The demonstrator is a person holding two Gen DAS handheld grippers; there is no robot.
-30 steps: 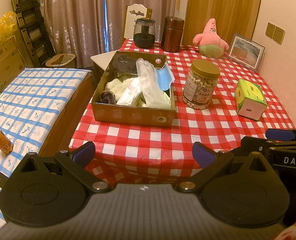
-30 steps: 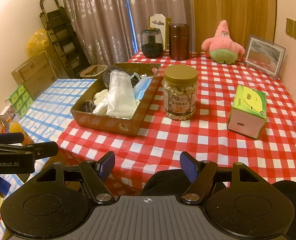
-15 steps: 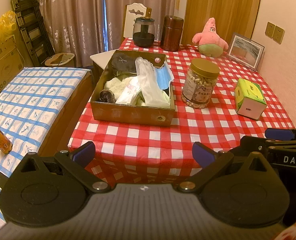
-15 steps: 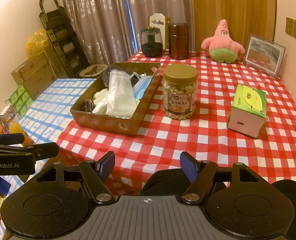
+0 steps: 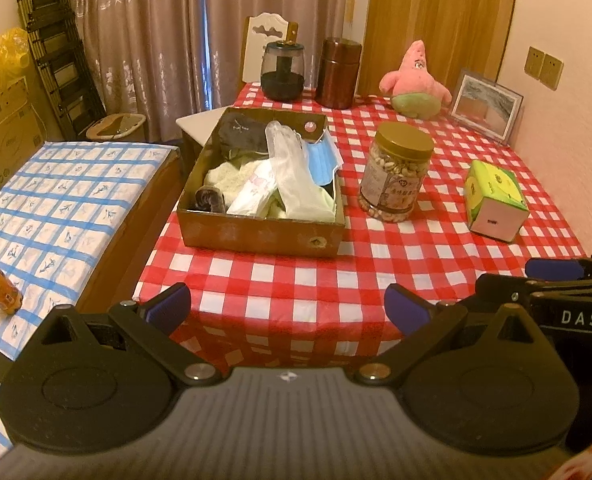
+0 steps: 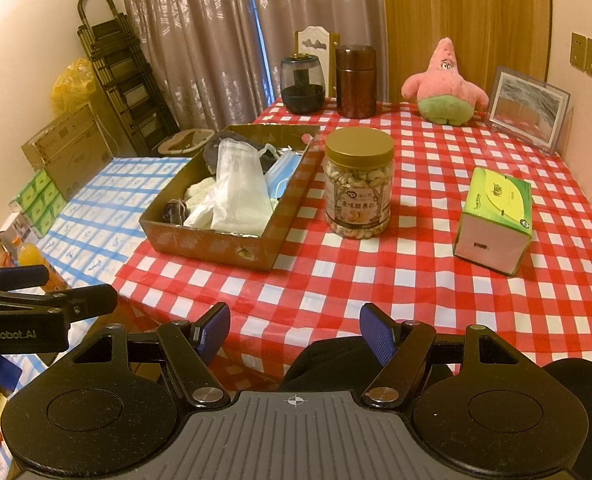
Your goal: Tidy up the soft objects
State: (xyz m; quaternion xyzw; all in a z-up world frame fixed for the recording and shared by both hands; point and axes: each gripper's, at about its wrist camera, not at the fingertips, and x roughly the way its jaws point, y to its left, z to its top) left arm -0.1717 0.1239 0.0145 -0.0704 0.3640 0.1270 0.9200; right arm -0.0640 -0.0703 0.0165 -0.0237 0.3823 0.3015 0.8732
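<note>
On checked table (image 5: 435, 248); cardboard box (image 5: 256, 236)

This is a lived-in home, a dining corner by the look of it; a table in a red-and-white checked cloth (image 5: 280, 280) carries a pink plush star (image 6: 443, 88), a framed picture (image 6: 529, 110), a jar of nuts (image 6: 357, 184) and a tissue box (image 6: 495, 216). Long curtains (image 6: 200, 40) hang behind; a folded stepladder (image 6: 124, 68) and cardboard cartons (image 6: 72, 148) stand along the wall; a carved white chair back (image 5: 266, 46) shows past the table.
</note>
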